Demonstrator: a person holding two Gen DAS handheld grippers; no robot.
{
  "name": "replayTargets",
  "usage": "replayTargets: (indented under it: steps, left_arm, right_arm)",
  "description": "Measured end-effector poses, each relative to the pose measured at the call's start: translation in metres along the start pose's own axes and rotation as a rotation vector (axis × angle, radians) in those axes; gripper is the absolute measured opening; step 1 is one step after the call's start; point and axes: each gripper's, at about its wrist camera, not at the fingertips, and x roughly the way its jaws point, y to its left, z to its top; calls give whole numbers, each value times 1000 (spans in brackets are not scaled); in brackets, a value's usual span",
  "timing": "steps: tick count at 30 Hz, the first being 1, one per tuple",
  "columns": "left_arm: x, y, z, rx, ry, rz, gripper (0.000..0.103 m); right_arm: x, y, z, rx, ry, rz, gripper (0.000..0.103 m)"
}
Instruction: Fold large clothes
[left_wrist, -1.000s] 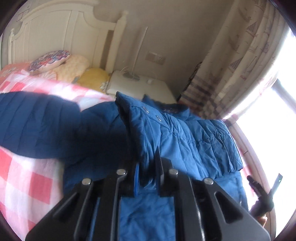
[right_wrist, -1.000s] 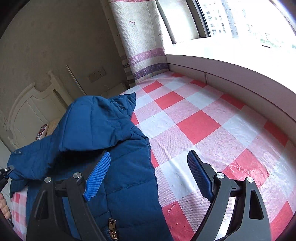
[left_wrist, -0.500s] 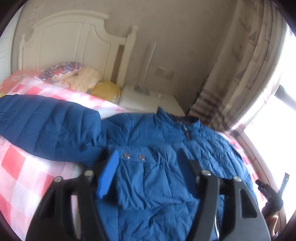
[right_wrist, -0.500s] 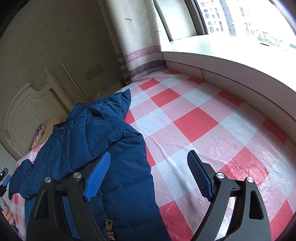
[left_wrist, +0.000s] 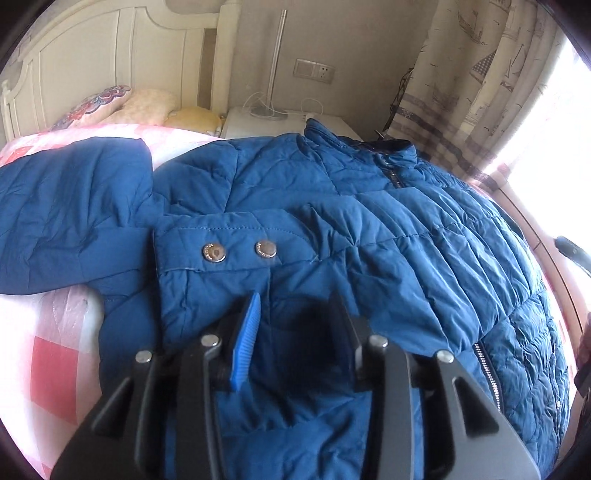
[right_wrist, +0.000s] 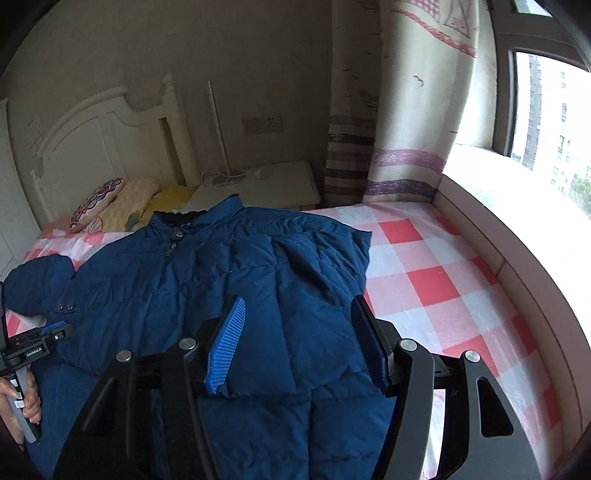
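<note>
Carefully, with both part-open claws closing empty, left claw (left_wrist: 295, 328) and right claw (right_wrist: 299, 343) should pinch jacket (left_wrist: 369, 229) folds squarely.

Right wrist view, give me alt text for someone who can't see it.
A blue puffer jacket lies spread on a bed with a red and white checked sheet, collar toward the headboard. The right gripper hovers over its folded edge, jaws closing but not yet gripping.
</note>
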Motion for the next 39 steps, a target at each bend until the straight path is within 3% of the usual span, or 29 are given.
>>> replayTargets:
  steps: [3,6,10,16,19,21,25,29,31,32,33,36,39]
  left_arm:
    - [0,-2,0,16,4,-43,62]
    - [2,-11,0,56,13,-41,74]
    - [5,-19,-1,97,23,-11,80]
    - [7,-24,-1,114,31,-4,84]
    - [6,-22,-1,105,28,-16,85]
    - [7,-21,-1,100,28,-23,85]
    - [7,-22,-1,108,31,-21,88]
    - [8,-23,-2,113,32,-21,89]
    - [8,-23,-2,111,32,-23,90]
    - [8,-23,-2,111,32,-23,90]
    - [8,-23,-2,112,33,-22,90]
    - [8,-23,-2,112,33,-23,91]
    - [8,-24,-2,116,34,-21,91]
  right_arm:
    - [42,19,9,-70,98,50,58]
    - [90,12,-7,-98,264,-30,57]
    - [85,5,-2,-58,273,-3,56]
    - [87,19,46,-54,141,19,56]
    - [128,23,50,-95,210,-57,56]
    - [151,14,43,-49,297,-40,59]
    - [144,13,55,-28,294,-56,59]
    - [137,1,79,47,172,-78,60]
    - [158,-9,80,63,228,-125,61]
    - [174,-13,75,56,299,-126,62]
    - [179,-16,71,55,308,-110,63]
    - [166,-16,72,76,304,-131,65]
    - [124,3,66,62,187,-72,66]
